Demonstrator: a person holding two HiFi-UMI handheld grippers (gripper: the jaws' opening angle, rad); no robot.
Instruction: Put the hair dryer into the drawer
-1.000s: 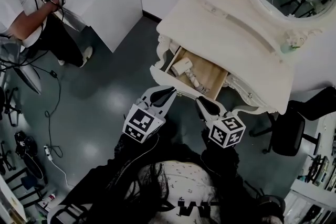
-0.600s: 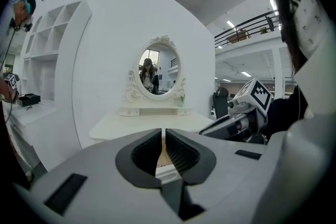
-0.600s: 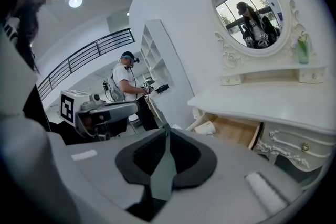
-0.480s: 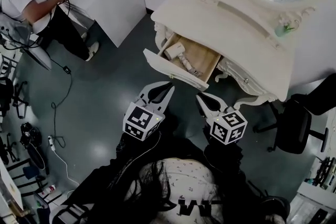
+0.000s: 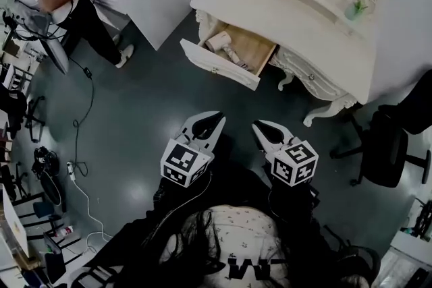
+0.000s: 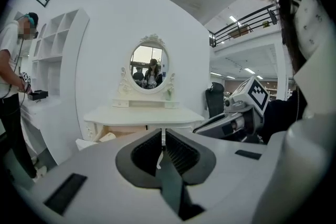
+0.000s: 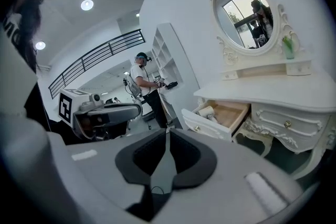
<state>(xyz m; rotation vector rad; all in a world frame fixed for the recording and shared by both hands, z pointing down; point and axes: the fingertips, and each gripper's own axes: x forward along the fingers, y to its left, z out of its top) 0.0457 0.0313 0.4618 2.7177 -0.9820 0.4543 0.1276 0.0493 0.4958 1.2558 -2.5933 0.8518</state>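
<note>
Inside the open drawer of the white dresser, the hair dryer lies at the left end. Well apart from it, over the dark floor, the left gripper and right gripper hang side by side. Left jaws are pressed together, empty; right jaws have just been closing and meet on nothing

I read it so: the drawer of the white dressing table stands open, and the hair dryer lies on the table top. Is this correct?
Not quite. The drawer of the white dressing table does stand open, but the hair dryer lies inside the drawer, not on the table top. The head view shows this, and so does the right gripper view.
</note>
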